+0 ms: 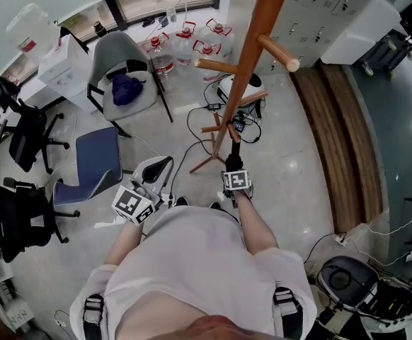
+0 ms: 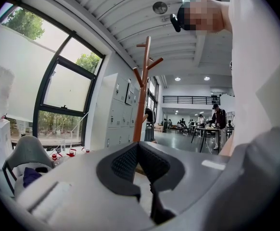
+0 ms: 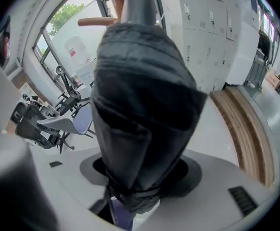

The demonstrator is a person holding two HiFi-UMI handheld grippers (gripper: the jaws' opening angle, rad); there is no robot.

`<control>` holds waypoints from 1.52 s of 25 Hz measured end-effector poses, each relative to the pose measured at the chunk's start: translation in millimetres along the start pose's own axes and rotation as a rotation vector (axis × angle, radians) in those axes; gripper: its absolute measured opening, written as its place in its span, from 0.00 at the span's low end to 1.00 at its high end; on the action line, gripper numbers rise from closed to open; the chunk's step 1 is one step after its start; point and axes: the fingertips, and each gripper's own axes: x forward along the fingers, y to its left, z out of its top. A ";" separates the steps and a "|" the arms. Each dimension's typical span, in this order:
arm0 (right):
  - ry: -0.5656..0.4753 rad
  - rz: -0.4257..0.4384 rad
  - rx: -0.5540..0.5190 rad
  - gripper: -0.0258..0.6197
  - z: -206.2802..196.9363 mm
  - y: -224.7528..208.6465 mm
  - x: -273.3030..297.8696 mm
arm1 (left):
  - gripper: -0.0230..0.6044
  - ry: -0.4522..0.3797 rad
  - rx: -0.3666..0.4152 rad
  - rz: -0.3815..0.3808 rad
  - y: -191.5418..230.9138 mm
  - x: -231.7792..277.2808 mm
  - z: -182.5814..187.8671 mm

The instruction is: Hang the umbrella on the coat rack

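Left of the wooden coat rack (image 1: 254, 48) stands a grey chair (image 1: 121, 54) with a blue cloth (image 1: 127, 89) on its seat. Behind the rack sit red-capped water jugs (image 1: 192, 42), black cables (image 1: 199, 112) trail round its foot, and white lockers (image 1: 319, 6) stand to its right. The umbrella (image 3: 140, 105), folded and dark grey, is clamped in the right gripper (image 1: 234, 165), low before the rack's foot and under its pegs (image 1: 277, 54). The left gripper (image 2: 139, 153) has its jaws together on nothing.

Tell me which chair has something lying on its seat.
The grey shell chair: a dark blue bundle lies on its seat. The blue chair next to it carries nothing.
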 end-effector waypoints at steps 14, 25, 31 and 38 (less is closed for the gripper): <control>0.080 0.001 0.000 0.42 -9.0 2.9 6.3 | 0.05 0.003 0.017 0.013 5.1 -2.3 1.1; 0.084 0.012 -0.016 0.42 -5.2 6.5 11.0 | 0.05 -0.001 0.048 0.025 6.3 -5.7 0.8; 0.093 0.026 0.009 0.44 -4.0 6.3 11.7 | 0.05 -0.001 0.054 0.021 7.2 -5.2 -0.1; 0.057 0.006 0.011 0.47 8.8 7.2 3.5 | 0.05 -0.019 0.044 0.020 5.0 -8.7 1.3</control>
